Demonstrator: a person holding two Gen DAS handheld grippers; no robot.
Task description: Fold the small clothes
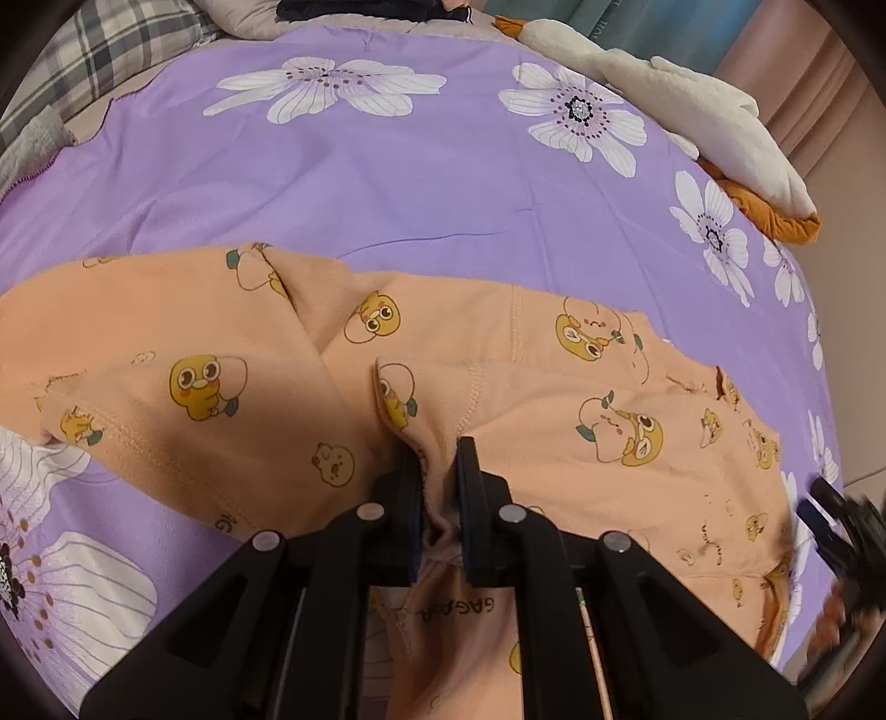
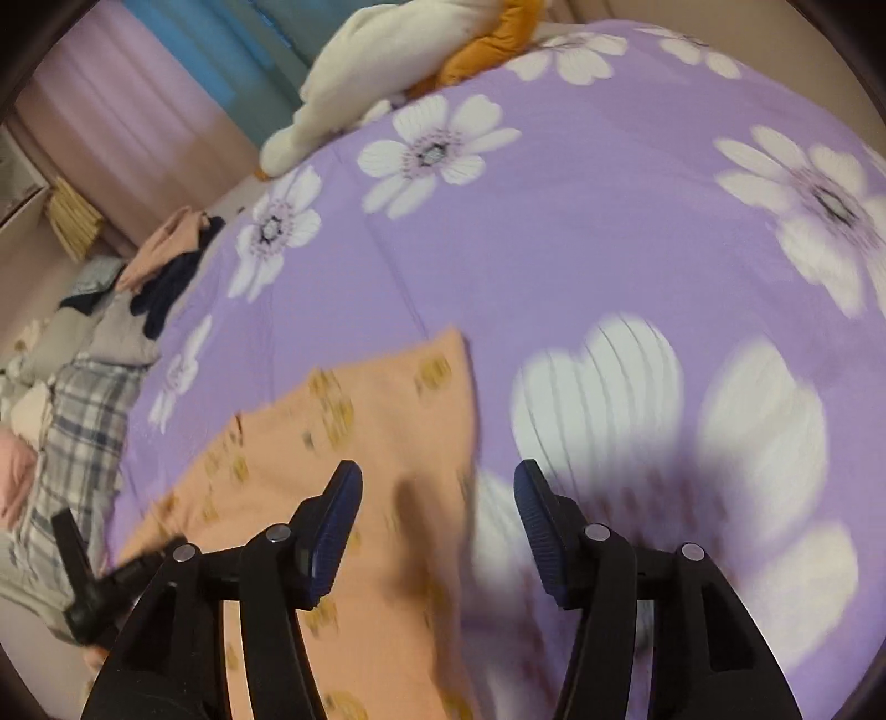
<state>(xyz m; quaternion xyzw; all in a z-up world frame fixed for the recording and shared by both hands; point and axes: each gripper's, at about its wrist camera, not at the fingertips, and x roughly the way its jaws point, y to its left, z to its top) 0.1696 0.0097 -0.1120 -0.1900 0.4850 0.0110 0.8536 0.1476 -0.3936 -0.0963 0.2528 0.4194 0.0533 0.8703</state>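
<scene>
- Left gripper: jaws clenched on a bunched fold of the peach garment, the cloth pinched between the two pads and rising out of them.
- Right gripper: jaws released, standing apart with nothing between them; its view is blurred.
- Below the right jaws: the garment's edge lies under the left-hand finger, the bedsheet under the right-hand one.
- Garment: peach with yellow duck prints, spread rumpled on the bed, extending ahead of and to both sides of the left jaws.
- Beyond the garment: purple bedsheet with white flowers.
- Far right of the left jaws: a cream and orange plush toy at the bed's edge.
- Far left: a plaid pillow.
</scene>
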